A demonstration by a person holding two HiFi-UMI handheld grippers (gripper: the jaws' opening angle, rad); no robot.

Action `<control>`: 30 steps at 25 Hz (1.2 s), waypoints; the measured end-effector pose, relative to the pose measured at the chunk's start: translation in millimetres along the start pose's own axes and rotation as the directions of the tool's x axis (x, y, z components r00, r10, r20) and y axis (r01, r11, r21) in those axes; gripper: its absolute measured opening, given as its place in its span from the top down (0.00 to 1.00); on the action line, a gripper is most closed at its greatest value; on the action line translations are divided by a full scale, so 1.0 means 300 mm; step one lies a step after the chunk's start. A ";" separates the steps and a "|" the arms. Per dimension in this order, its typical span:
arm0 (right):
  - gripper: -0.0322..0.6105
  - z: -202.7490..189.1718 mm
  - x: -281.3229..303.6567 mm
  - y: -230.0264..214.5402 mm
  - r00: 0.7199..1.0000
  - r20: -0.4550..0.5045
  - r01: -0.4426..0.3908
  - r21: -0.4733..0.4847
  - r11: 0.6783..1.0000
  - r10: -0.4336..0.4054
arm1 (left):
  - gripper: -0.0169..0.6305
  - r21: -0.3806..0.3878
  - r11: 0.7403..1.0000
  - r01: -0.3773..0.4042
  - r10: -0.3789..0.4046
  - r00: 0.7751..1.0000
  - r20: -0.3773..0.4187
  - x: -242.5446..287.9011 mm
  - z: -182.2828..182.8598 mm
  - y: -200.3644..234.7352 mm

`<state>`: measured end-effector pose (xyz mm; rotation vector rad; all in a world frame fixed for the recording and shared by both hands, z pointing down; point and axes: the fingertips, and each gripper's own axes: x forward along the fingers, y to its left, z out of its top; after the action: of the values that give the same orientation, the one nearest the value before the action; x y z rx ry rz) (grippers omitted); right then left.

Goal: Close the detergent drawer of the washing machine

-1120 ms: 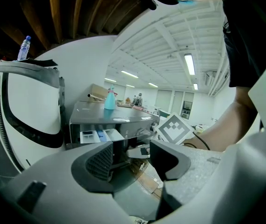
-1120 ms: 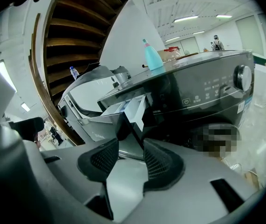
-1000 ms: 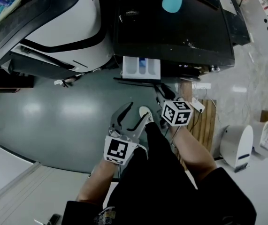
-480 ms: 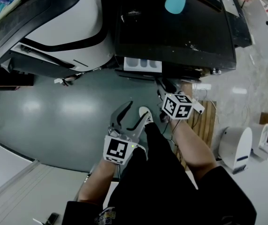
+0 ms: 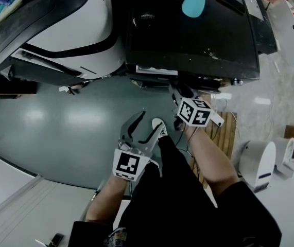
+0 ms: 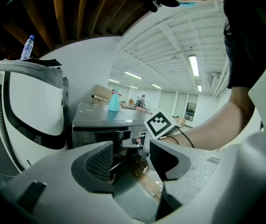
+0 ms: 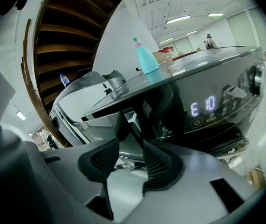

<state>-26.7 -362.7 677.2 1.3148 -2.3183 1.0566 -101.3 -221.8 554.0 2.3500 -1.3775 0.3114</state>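
- The drawer [image 5: 157,70] is at the front edge of the washer [image 5: 198,30], upper middle of the head view. Only a thin pale strip of it sticks out, so it looks nearly home.
- The right gripper [image 5: 179,92] is just below that strip, right at the drawer's front. Its jaws are apart with nothing pinched between them. Whether it touches the drawer cannot be told.
- The left gripper [image 5: 151,122] hangs at lower centre over the floor [image 5: 69,117], jaws wide and empty, well apart from the washer.
- To finish well, push with the right gripper straight along the drawer's travel, pressing near the middle of its face so it does not skew and jam.
- Keep the push steady until the face lies flush with the panel [image 7: 207,108]; no grip is needed.
- Risk: the jaw tips could slip off the face onto the panel beside it.
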 end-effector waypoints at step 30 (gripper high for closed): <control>0.69 0.054 0.060 -0.023 0.999 0.010 0.050 0.106 0.993 -0.051 | 0.60 0.002 1.000 0.002 -0.002 1.000 0.012 0.063 0.067 0.053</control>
<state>-29.0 -387.7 679.2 1.4144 -2.2531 1.1730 -106.1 -252.3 546.7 2.3586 -1.3813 0.2992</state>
